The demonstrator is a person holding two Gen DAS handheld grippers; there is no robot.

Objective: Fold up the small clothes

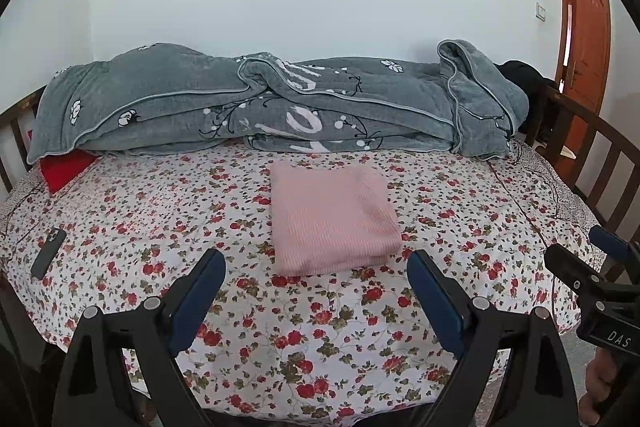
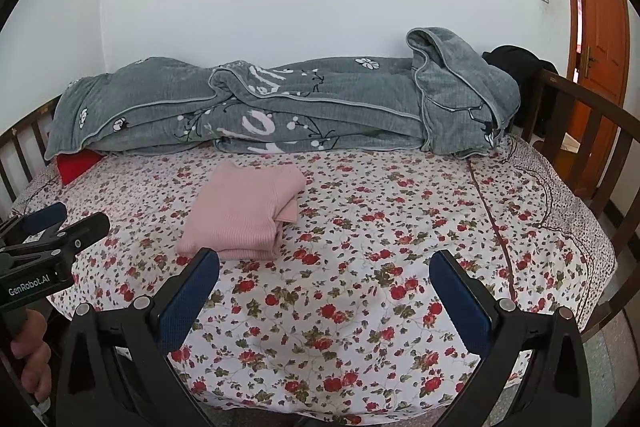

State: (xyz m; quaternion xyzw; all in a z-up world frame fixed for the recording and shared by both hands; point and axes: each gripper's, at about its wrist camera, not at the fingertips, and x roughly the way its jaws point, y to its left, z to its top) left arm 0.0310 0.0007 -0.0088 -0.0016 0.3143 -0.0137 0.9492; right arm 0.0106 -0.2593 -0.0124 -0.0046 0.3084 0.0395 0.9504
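Pink ribbed knit garment (image 1: 334, 217) folded into a neat rectangle w/ stacked layers at its near edge, lying mid-bed on the floral sheet (image 1: 160, 211). Left claw (image 1: 316, 291) and right claw (image 2: 324, 291) both spread apart, holding nothing, near the front edge. Rumpled grey fleece blanket (image 1: 280, 103) along the wall; bare sheet all round the garment.

A home bedroom: floral-sheeted bed (image 1: 320, 327), rumpled grey quilt (image 1: 260, 107), wooden rails (image 1: 600, 147), orange door (image 1: 588, 27).
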